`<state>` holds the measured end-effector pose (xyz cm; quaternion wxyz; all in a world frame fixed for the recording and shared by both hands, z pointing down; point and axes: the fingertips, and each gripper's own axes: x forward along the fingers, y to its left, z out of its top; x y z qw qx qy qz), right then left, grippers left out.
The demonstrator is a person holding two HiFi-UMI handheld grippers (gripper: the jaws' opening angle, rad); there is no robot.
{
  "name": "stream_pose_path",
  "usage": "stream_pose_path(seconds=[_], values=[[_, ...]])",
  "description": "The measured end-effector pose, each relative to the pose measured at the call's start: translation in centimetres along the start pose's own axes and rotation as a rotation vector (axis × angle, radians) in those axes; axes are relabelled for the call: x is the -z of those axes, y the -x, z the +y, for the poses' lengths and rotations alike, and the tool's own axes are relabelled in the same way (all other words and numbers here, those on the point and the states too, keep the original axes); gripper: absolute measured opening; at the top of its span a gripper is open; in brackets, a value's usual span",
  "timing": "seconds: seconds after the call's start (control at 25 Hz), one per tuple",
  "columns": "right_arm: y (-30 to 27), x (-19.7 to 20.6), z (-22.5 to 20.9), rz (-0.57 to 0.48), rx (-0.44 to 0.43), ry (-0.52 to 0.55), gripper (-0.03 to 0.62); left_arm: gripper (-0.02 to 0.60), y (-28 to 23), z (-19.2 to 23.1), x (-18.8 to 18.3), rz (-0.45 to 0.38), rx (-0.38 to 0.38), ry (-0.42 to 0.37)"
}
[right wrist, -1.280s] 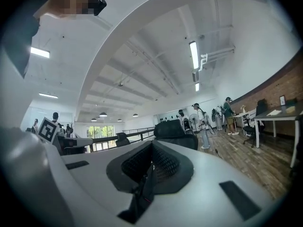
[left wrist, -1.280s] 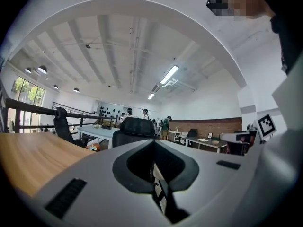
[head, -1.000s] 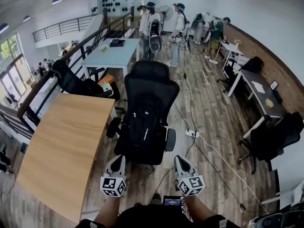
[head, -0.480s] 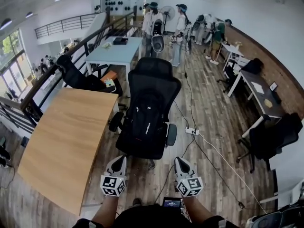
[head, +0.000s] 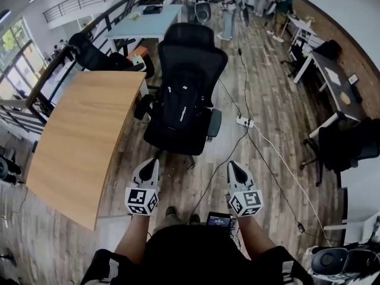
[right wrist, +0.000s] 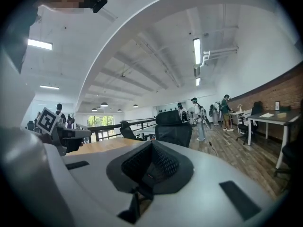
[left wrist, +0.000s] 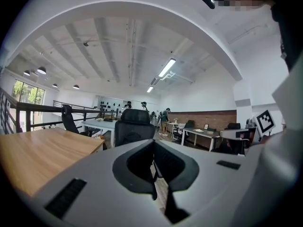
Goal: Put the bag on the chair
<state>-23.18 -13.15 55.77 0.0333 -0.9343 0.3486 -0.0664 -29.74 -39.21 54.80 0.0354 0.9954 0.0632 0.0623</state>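
Note:
A black office chair (head: 191,47) stands on the wood floor ahead of me. On its seat a black bag (head: 178,113) with small white marks leans against the backrest. My left gripper (head: 148,166) and right gripper (head: 236,170) are held side by side close to my body, short of the chair, both shut and empty. The left gripper view looks over the shut left gripper (left wrist: 154,168) at the chair's headrest (left wrist: 134,126). Past the closed right gripper (right wrist: 149,167) in the right gripper view, the chair (right wrist: 174,127) shows from behind.
A curved wooden table (head: 83,129) lies to the chair's left. A white power strip (head: 243,122) with cables trails across the floor at the right. A light-blue table (head: 147,25), other black chairs, desks (head: 337,83) and several people (head: 230,8) are farther off.
The head view has tipped down and the chair with the bag now sits higher in the frame. Both grippers stay shut and level, a little farther from the chair.

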Motion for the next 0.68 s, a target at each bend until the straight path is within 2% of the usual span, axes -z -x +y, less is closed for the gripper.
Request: stream_pose_path(seconds=[0.24, 0.4, 0.52, 0.68], values=[[1.8, 2.8, -1.9, 0.026, 0.008, -0.011, 0.011, 0.003, 0.3, -3.0, 1.8, 0.030, 0.010, -0.051], [2.2, 3.2, -0.9, 0.027, -0.027, -0.015, 0.011, 0.003, 1.2, -3.3, 2.6, 0.055, 0.002, -0.039], [2.3, 3.6, -1.0, 0.033, -0.029, -0.015, 0.011, 0.003, 1.0, -3.8, 3.4, 0.075, 0.025, -0.044], [2.2, 2.7, -2.1, 0.015, -0.018, -0.018, 0.011, 0.003, 0.1, -5.1, 2.2, 0.058, 0.060, -0.089]])
